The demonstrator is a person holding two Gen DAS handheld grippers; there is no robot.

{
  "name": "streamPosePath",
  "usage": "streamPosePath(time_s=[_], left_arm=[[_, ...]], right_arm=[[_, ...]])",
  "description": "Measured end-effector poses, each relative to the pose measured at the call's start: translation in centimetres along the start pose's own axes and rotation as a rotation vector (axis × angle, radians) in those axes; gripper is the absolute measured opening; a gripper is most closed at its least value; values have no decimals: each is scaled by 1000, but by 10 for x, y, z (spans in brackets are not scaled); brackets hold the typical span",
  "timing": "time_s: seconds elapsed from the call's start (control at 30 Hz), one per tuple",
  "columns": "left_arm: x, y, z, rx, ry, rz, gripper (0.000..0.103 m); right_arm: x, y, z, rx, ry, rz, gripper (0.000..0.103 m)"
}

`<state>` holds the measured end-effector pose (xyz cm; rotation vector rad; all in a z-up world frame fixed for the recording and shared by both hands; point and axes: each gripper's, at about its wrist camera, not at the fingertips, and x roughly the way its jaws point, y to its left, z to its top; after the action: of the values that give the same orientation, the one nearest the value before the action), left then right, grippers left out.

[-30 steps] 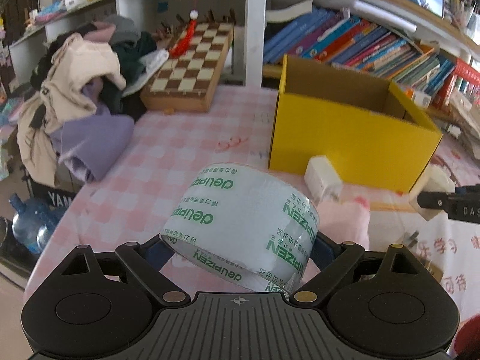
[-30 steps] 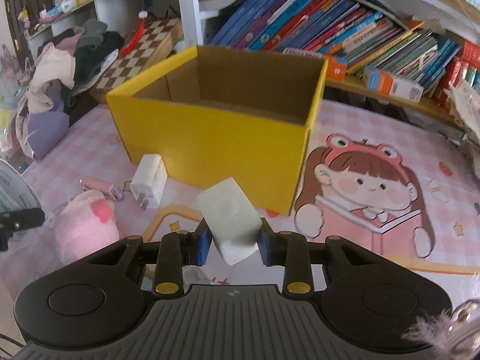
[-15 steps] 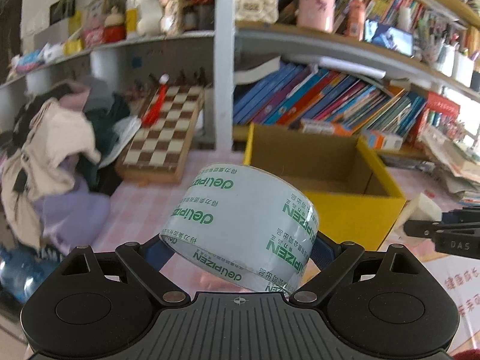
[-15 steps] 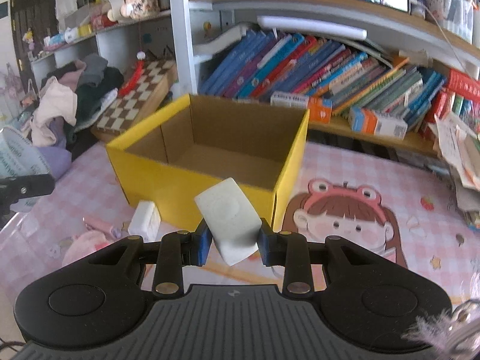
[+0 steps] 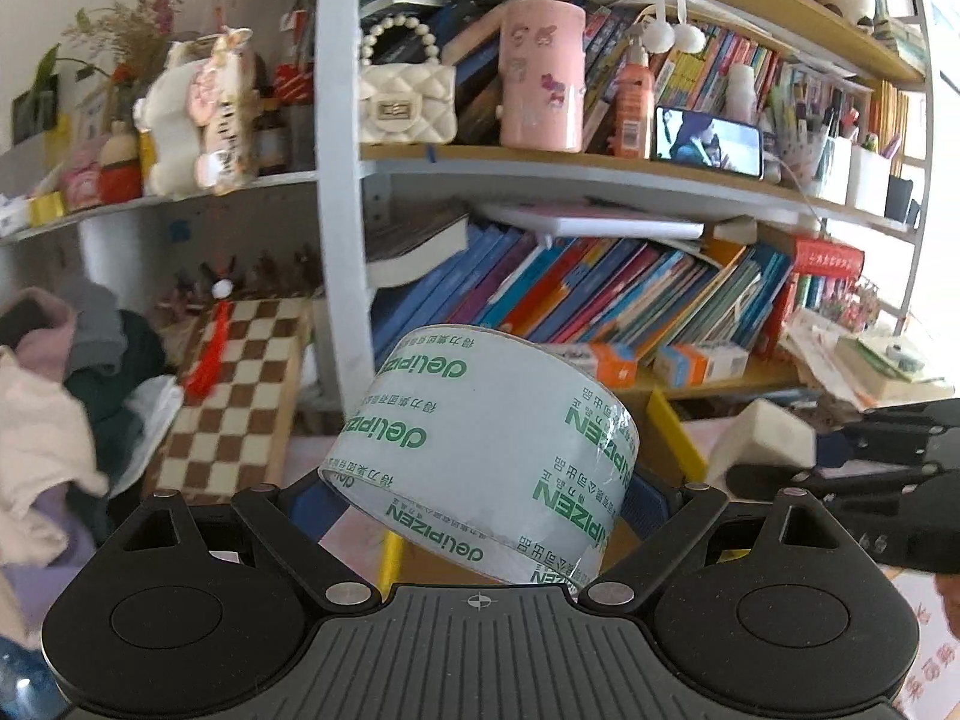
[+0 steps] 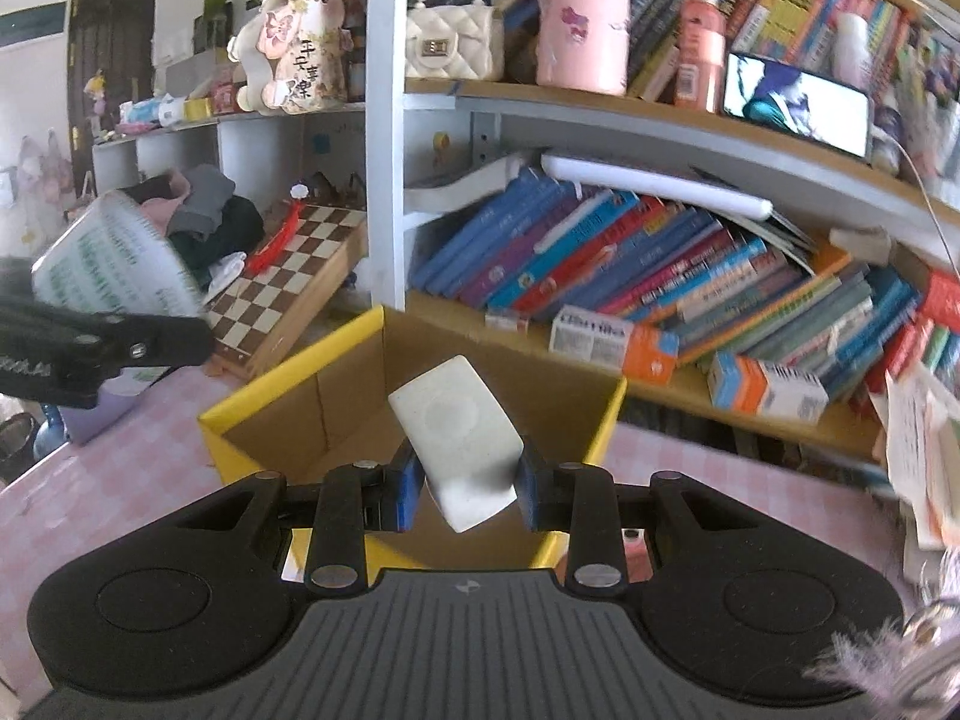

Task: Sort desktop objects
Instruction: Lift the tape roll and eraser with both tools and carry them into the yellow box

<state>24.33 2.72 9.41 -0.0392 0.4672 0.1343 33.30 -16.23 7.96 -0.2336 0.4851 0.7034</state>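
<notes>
My left gripper (image 5: 480, 495) is shut on a roll of clear tape with green print (image 5: 486, 450) and holds it in the air. The roll also shows at the left of the right wrist view (image 6: 111, 258). My right gripper (image 6: 468, 489) is shut on a white rounded block (image 6: 459, 438) and holds it over the open yellow cardboard box (image 6: 282, 387). The block and right gripper show at the right of the left wrist view (image 5: 762, 444). Only a yellow box edge (image 5: 672, 432) shows behind the tape there.
A bookshelf full of leaning books (image 6: 630, 276) stands close behind the box. A chessboard (image 5: 240, 396) leans at the left beside a pile of clothes (image 5: 54, 420). The pink checked tablecloth (image 6: 108, 480) lies around the box. Small cartons (image 6: 612, 339) sit on the low shelf.
Both grippers have risen and tilted up with their loads. The right gripper moved forward over the box. The table items below dropped out of view.
</notes>
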Motion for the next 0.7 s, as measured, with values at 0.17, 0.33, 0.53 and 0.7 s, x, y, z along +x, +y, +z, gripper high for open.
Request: streamPosePath(time_s=[0.17,0.33,0.53,0.7], left_arm=[[33,-8,10,58,20,-1,94],[67,-7,16,78,67,-21,94],[98,-10,11,118,131,-30,94],[118,-17,3,147,191,-36,94]], right_arm=[[28,-7,12,-31,26,16,30],[60,-15,15,-43,89,41,30],[95,-16,6,-70,186,78,30],[120,-14,-2,-103,253,102,30]])
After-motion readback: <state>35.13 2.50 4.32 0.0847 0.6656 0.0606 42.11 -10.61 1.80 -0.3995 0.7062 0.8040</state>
